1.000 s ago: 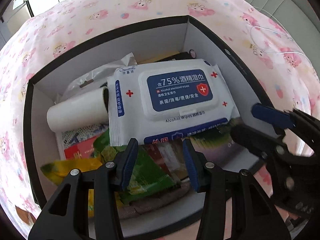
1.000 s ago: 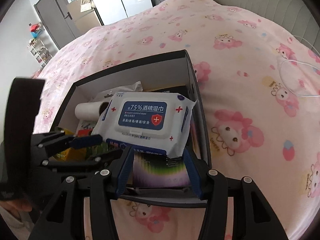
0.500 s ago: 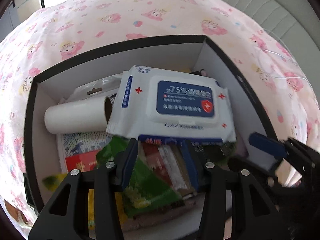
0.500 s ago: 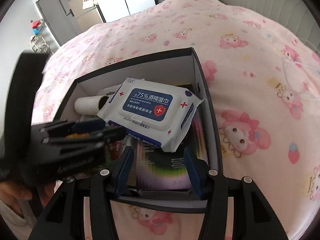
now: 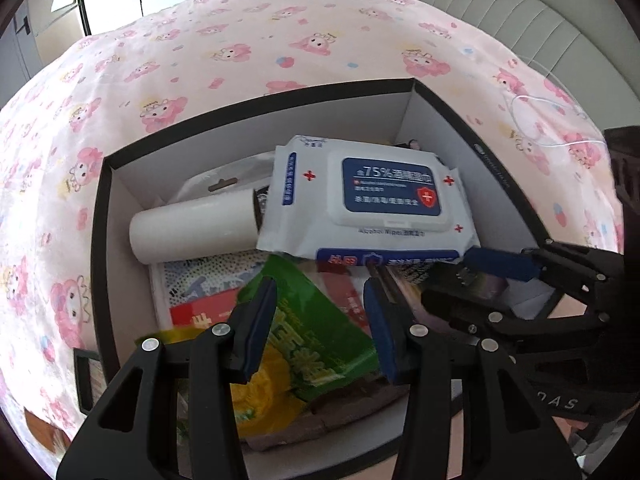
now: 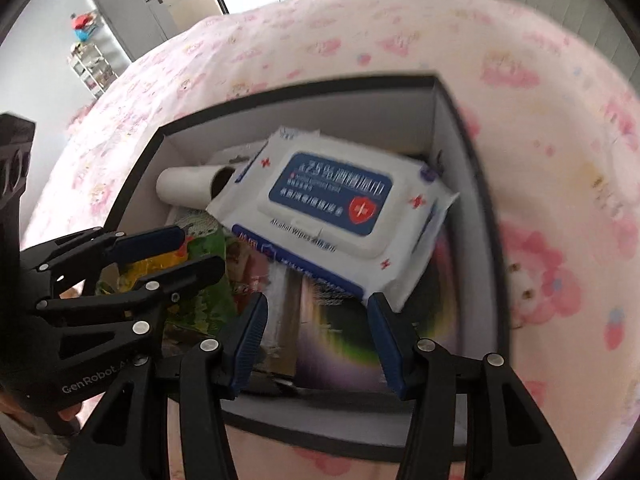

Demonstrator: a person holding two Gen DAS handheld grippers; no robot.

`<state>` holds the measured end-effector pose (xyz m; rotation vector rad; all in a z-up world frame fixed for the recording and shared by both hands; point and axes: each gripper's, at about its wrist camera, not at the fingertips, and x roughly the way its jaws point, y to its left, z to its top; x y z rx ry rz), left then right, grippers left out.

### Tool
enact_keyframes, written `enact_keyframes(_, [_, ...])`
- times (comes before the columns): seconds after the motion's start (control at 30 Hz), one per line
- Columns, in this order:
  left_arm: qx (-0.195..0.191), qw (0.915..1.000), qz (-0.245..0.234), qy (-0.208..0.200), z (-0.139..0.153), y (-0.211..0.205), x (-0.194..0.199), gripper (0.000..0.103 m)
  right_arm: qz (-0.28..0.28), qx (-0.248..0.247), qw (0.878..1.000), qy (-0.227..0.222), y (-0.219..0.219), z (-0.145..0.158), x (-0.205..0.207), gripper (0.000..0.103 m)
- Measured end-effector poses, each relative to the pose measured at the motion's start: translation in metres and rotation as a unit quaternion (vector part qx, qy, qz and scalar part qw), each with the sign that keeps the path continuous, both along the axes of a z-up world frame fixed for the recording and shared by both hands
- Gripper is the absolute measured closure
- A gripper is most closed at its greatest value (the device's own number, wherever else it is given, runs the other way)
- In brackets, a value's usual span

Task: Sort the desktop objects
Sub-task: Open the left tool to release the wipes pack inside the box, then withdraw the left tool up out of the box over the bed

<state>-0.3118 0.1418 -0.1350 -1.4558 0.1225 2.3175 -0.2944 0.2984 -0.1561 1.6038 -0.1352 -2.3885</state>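
A black box [image 5: 100,220] with white inner walls [image 6: 480,200] sits on the bed, packed with items. A white pack of alcohol wipes [image 5: 372,200] with a blue label lies tilted on top [image 6: 332,212]. Beside it lies a white roll [image 5: 192,228] [image 6: 184,186]. My left gripper [image 5: 320,320] hangs open just above a green snack bag [image 5: 316,332], with nothing pinched between its pads [image 6: 184,254]. My right gripper [image 6: 318,332] stands open over a purple and green printed pack [image 6: 340,344] at the box's near right corner, below the wipes' edge [image 5: 472,280].
A yellow bag [image 5: 256,396] and a red and white booklet [image 5: 200,304] lie under the green bag. Pink cartoon-print bedding [image 5: 240,40] surrounds the box. A thin white cable [image 5: 532,120] lies to the right, and a grey padded headboard [image 5: 500,0] stands behind.
The right gripper has come down and in over the box's near right corner. The left gripper has drawn back a little, showing more of the box. Neither jaw has changed its opening.
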Motion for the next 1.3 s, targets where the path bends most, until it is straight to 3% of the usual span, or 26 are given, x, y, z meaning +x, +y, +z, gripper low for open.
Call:
enact_keyframes(0.3, [-0.011, 0.9999, -0.010, -0.006, -0.012, -0.004, -0.009, 0.057, -0.023, 0.011, 1.000, -0.017, -0.002, -0.015, -0.016, 0.055])
enact_keyframes(0.6, [0.013, 0.9997, 0.013, -0.017, -0.021, -0.005, -0.035, 0.059, -0.048, 0.014, 0.999, -0.010, 0.005, -0.009, -0.030, 0.057])
enact_keyframes(0.67, [0.026, 0.9994, 0.016, -0.018, -0.018, -0.004, -0.038, 0.069, -0.047, 0.021, 0.999, -0.004, 0.004, -0.006, -0.029, 0.056])
enact_keyframes(0.77, [0.020, 0.9998, -0.001, -0.007, -0.012, 0.003, -0.032, 0.072, -0.042, 0.038, 0.998, 0.010, 0.002, 0.001, -0.025, 0.056])
enact_keyframes(1.0, [0.008, 0.9990, -0.032, -0.032, -0.017, -0.002, -0.019, 0.072, -0.013, 0.026, 1.000, 0.007, -0.002, 0.007, -0.016, 0.056])
enact_keyframes(1.17, [-0.019, 0.9985, -0.030, -0.043, -0.031, 0.011, -0.032, 0.074, -0.035, 0.035, 0.999, 0.006, -0.001, 0.002, -0.026, 0.056])
enact_keyframes(1.3, [0.007, 0.9981, -0.011, -0.059, -0.032, 0.010, -0.046, 0.074, -0.038, 0.028, 0.999, 0.007, -0.001, 0.002, -0.029, 0.057])
